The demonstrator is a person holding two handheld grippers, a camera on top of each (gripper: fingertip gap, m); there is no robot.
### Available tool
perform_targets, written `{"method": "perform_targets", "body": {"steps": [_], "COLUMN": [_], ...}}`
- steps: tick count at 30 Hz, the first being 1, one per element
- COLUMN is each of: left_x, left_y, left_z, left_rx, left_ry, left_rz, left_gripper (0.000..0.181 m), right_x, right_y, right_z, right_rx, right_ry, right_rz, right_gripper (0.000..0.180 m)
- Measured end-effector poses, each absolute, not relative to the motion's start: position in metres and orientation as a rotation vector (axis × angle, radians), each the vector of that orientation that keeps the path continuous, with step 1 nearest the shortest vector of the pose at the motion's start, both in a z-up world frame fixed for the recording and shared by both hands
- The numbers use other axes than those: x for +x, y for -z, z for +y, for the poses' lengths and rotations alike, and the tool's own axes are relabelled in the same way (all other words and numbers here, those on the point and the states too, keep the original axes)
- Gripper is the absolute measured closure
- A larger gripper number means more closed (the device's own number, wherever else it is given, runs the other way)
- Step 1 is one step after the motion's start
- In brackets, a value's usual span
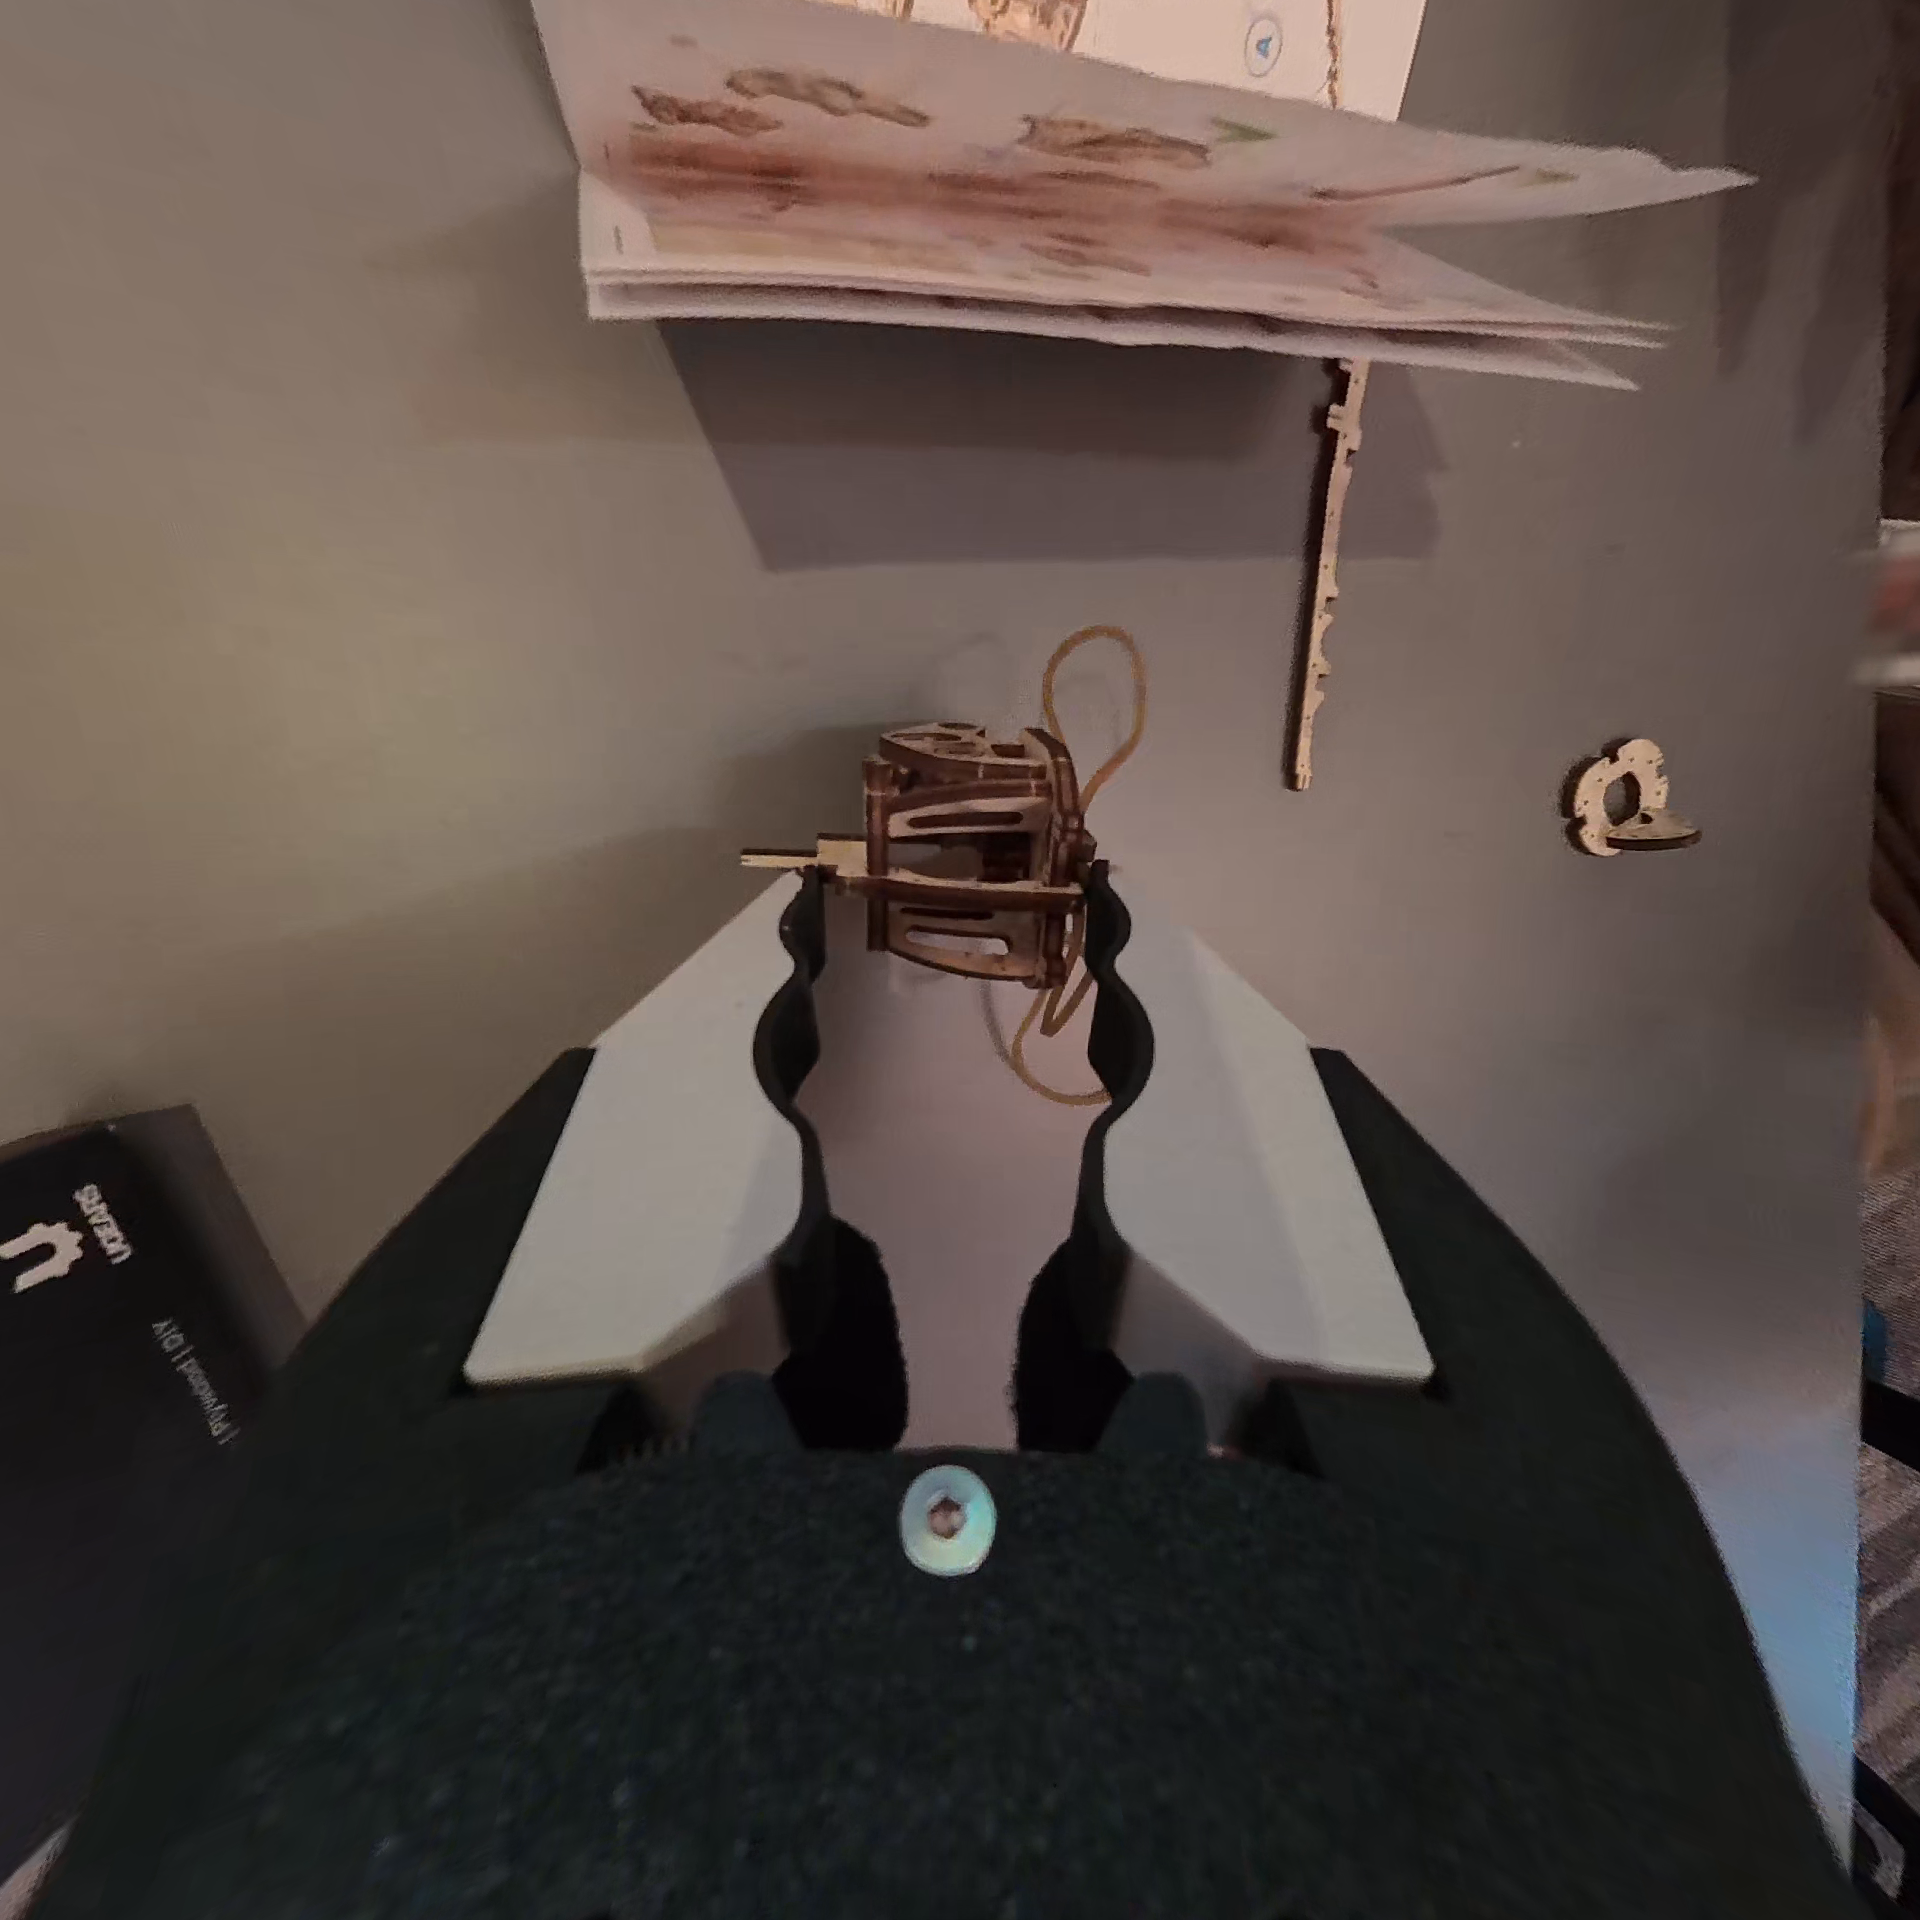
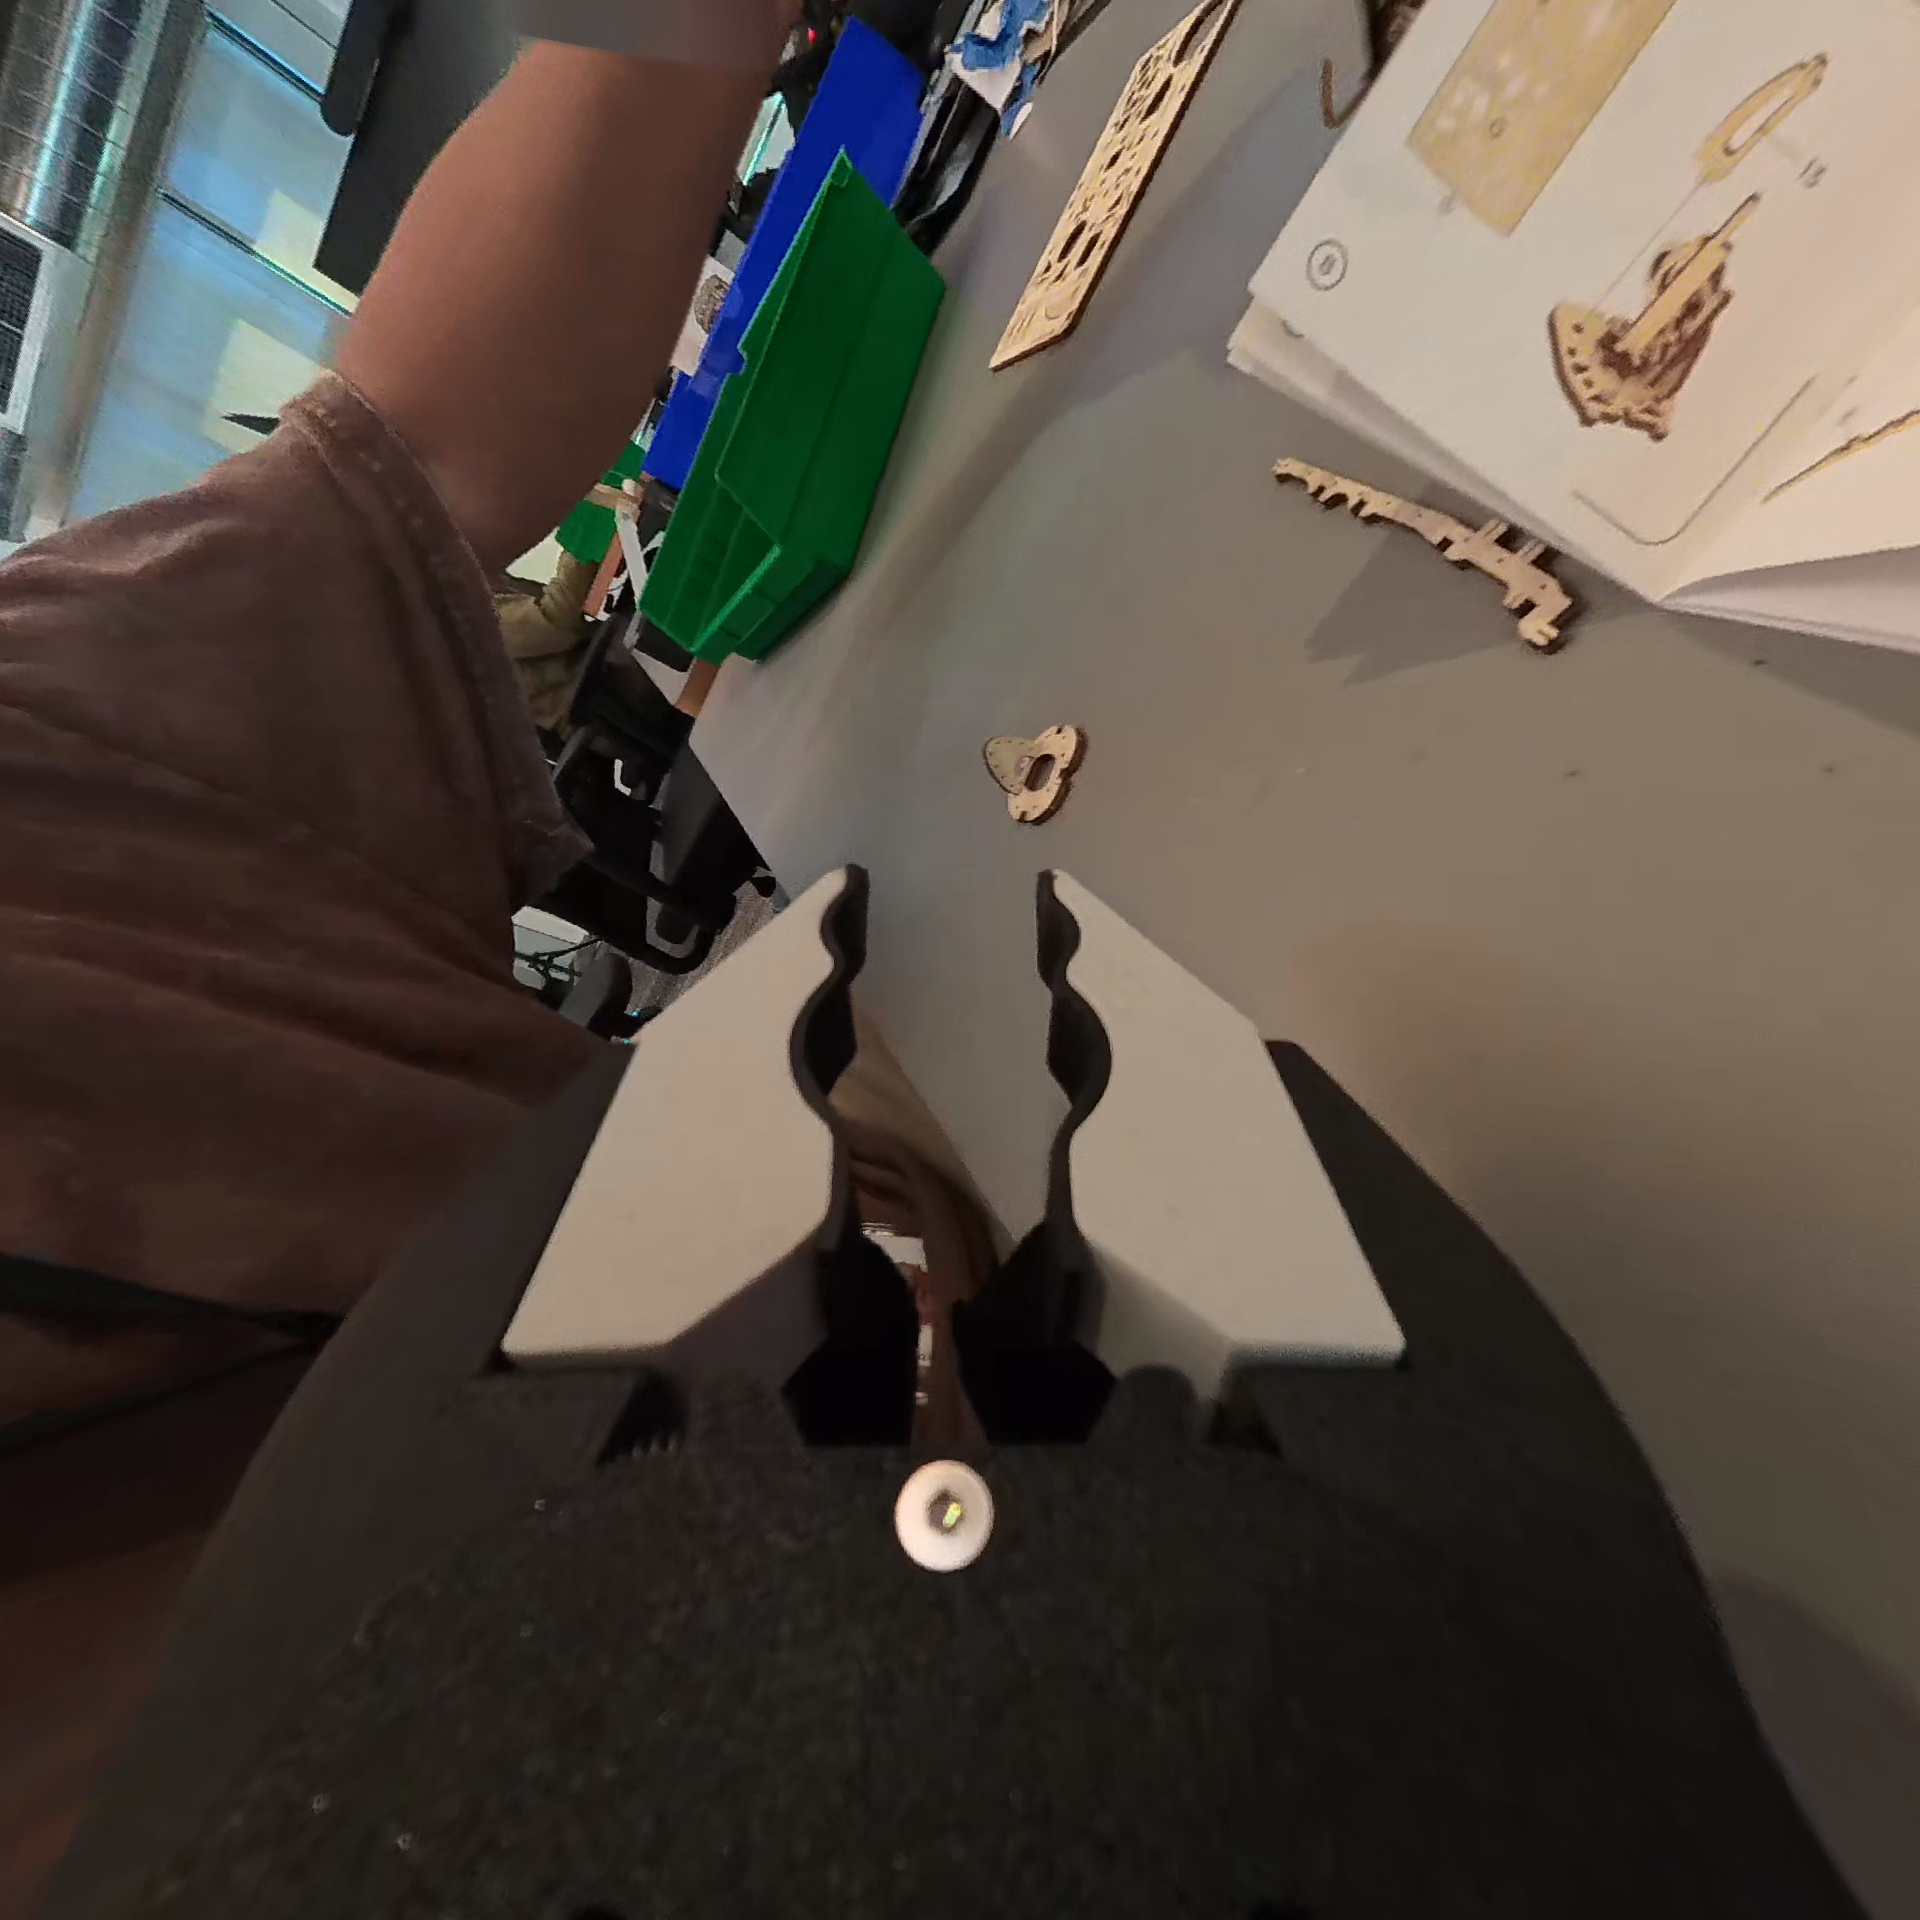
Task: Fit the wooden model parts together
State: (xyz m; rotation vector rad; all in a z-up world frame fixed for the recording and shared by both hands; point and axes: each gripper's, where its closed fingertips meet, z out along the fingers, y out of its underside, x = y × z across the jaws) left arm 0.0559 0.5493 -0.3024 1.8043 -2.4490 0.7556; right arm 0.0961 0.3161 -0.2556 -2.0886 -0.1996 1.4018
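Left claw (image 1: 951, 883) gripping wooden model (image 1: 971, 862) above counter (image 1: 416, 623) (rubber band (image 1: 1091, 727) dangling); right claw (image 2: 951, 904) hovering empty, parted narrowly, near lobed piece (image 2: 1034, 771).

Both wrist views share the notched strip (image 1: 1322, 582) (image 2: 1434, 540).

booklet (image 1: 1039, 187) blurred, cut off above

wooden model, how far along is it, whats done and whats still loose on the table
Done: a partly built wooden sub-assembly with a rubber band looped on it. In hand: the left gripper is shut on that sub-assembly; the right gripper is open and empty. Left: the long notched strip and the small lobed disc lie unattached on the grey table, beside the open instruction booklet.
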Motion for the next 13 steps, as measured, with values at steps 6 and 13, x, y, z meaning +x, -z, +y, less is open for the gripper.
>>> {"method": "perform_targets", "body": {"steps": [6, 13], "left_x": [0.056, 0.074], "left_y": [0.307, 0.258], "left_z": [0.552, 0.562], "left_rx": [1.832, 2.229], "left_ry": [-0.792, -1.056], "left_rz": [-2.43, -2.498], "left_gripper": [0.133, 0.075], "right_x": [0.102, 0.133], "right_y": [0.259, 0.264], "right_z": [0.321, 0.341], "right_rx": [-2.091, -2.102], "right_ry": [-1.395, -0.957], "right_rz": [-0.159, -0.227], "right_gripper": [0.148, 0.145]}}
